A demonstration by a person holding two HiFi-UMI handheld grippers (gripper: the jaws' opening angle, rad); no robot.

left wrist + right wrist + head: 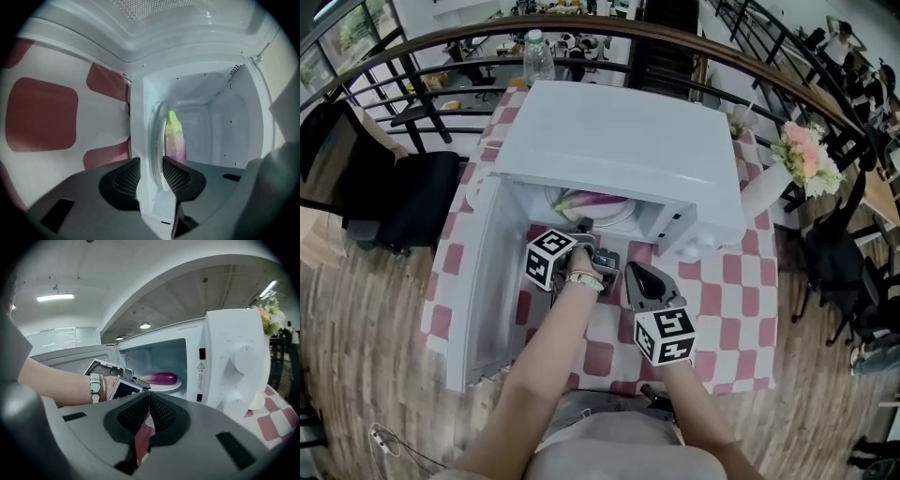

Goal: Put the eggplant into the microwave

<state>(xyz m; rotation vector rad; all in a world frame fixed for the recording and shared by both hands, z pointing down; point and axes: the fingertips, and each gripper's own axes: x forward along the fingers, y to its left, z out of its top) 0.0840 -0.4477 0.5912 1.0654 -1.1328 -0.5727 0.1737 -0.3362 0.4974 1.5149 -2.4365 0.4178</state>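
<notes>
A purple eggplant [598, 202] with a pale green end lies on the white turntable plate [621, 218] inside the white microwave [619, 141], whose door [473, 281] stands swung open to the left. My left gripper [584, 226] reaches into the oven's mouth. In the left gripper view its jaws [151, 166] stand apart, with the plate's white rim [157, 140] in the gap and the eggplant [174, 136] just beyond, untouched. My right gripper [639, 281] hovers in front of the oven with its pads [149, 397] closed together and empty; its view shows the eggplant [159, 378] resting on the plate [164, 386].
The microwave sits on a table with a red-and-white checked cloth [741, 291]. A water bottle [538, 56] stands behind the oven and a vase of flowers [806, 155] at the right. A black chair [403, 202] is at the left, and a curved railing runs behind.
</notes>
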